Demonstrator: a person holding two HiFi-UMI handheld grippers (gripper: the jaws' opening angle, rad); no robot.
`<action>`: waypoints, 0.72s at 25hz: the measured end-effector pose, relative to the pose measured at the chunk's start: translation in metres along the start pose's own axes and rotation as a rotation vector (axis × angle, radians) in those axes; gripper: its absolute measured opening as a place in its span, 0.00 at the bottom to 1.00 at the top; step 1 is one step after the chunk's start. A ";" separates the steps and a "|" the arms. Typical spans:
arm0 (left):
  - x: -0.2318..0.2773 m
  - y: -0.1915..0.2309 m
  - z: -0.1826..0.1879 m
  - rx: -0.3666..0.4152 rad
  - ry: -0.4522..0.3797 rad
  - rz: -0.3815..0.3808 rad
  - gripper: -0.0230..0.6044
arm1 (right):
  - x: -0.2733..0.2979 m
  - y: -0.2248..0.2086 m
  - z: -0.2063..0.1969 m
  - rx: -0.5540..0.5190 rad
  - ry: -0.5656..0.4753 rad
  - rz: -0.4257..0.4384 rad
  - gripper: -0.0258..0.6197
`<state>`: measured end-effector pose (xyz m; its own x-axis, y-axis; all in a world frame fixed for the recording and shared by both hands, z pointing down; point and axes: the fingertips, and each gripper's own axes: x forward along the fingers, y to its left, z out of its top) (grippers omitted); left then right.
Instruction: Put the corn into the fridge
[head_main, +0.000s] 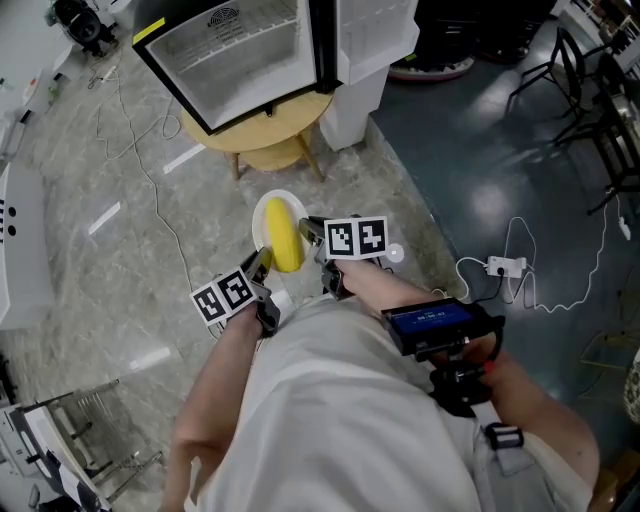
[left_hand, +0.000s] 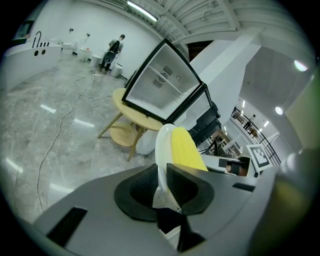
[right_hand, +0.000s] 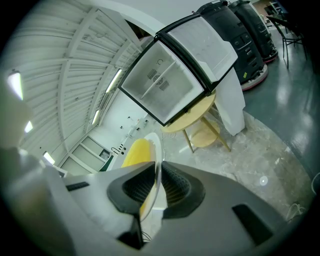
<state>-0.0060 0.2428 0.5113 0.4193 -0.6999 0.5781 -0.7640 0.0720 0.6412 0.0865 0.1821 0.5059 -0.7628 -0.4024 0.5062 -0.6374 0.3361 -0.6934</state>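
Note:
A yellow corn cob (head_main: 283, 240) lies on a small white plate (head_main: 264, 212) held in the air in front of me. My left gripper (head_main: 262, 262) is shut on the plate's near left rim, and my right gripper (head_main: 313, 232) is shut on its right rim. In the left gripper view the plate (left_hand: 160, 147) stands edge-on between the jaws of the left gripper (left_hand: 164, 185), with the corn (left_hand: 185, 147) on its right. In the right gripper view the right gripper (right_hand: 157, 187) pinches the plate (right_hand: 159, 150), with the corn (right_hand: 135, 150) to the left. The small fridge (head_main: 240, 50) stands ahead with its door open.
The fridge rests on a round wooden table (head_main: 290, 125) with a lower shelf. Cables trail over the marble floor, and a white power strip (head_main: 503, 265) lies at the right. Dark chairs (head_main: 590, 90) stand far right. A person (left_hand: 114, 50) stands far off.

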 end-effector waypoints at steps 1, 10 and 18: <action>-0.001 0.000 -0.001 0.000 0.000 0.000 0.13 | 0.000 0.000 -0.001 0.000 0.000 0.001 0.11; 0.000 0.001 -0.007 0.000 0.009 0.003 0.13 | -0.001 -0.005 -0.008 0.014 0.004 -0.005 0.11; 0.007 -0.001 -0.007 0.005 0.032 -0.008 0.13 | -0.004 -0.011 -0.006 0.033 -0.008 -0.022 0.11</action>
<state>0.0014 0.2432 0.5178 0.4407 -0.6774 0.5890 -0.7630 0.0630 0.6434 0.0958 0.1856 0.5146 -0.7480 -0.4157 0.5174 -0.6496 0.2987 -0.6992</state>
